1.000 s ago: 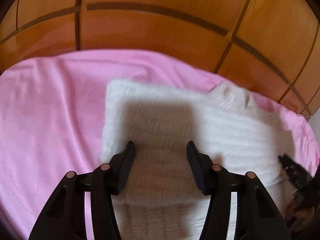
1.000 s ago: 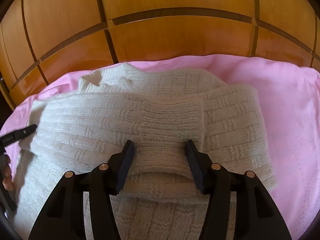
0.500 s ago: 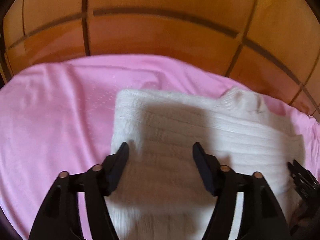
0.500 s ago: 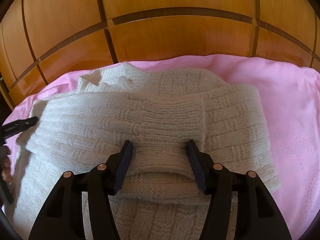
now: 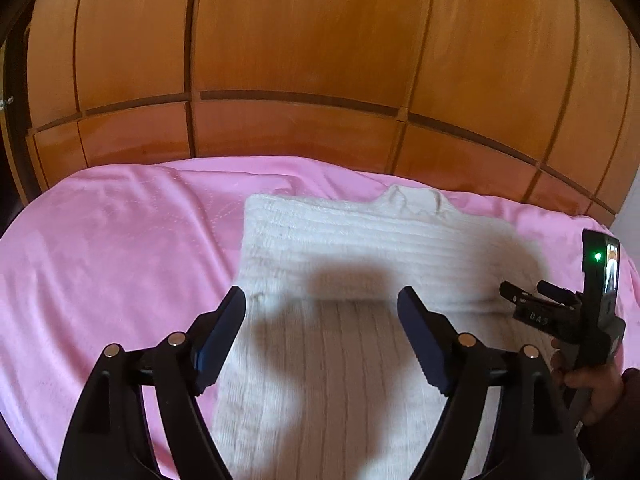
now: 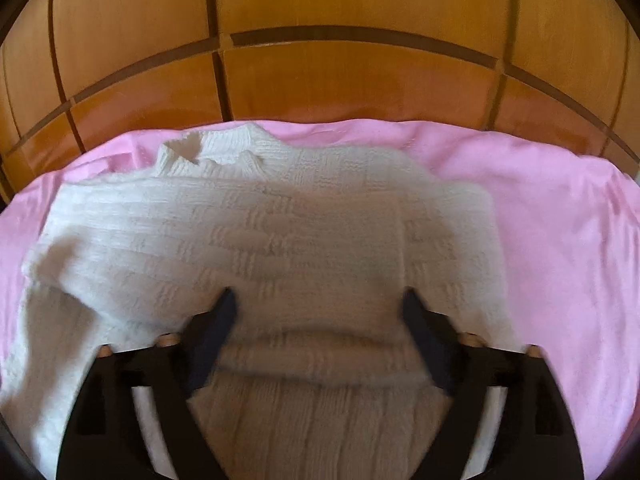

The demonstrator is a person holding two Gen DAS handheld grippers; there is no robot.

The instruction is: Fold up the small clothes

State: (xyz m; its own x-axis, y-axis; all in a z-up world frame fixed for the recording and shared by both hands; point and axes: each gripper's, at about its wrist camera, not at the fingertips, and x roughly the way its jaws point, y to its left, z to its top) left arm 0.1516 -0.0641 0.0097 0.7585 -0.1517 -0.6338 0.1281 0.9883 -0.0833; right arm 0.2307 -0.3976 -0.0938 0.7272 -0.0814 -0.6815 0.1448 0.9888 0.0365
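A small white knitted sweater [image 5: 360, 248] lies on a pink sheet [image 5: 112, 248], its sleeves folded across the chest and its collar toward the wooden headboard. It also shows in the right wrist view [image 6: 256, 240]. My left gripper [image 5: 322, 310] is open and empty above the sweater's lower left part. My right gripper [image 6: 318, 312] is open and empty above the folded sleeve band. The right gripper also shows at the right edge of the left wrist view [image 5: 532, 300], held in a hand.
A wooden panelled headboard [image 5: 304, 80] stands right behind the bed. Pink sheet [image 6: 560, 240] lies bare on both sides of the sweater.
Both grippers have lifted and drawn back from the sweater. More of the headboard and sheet shows. The sweater has stayed in place.
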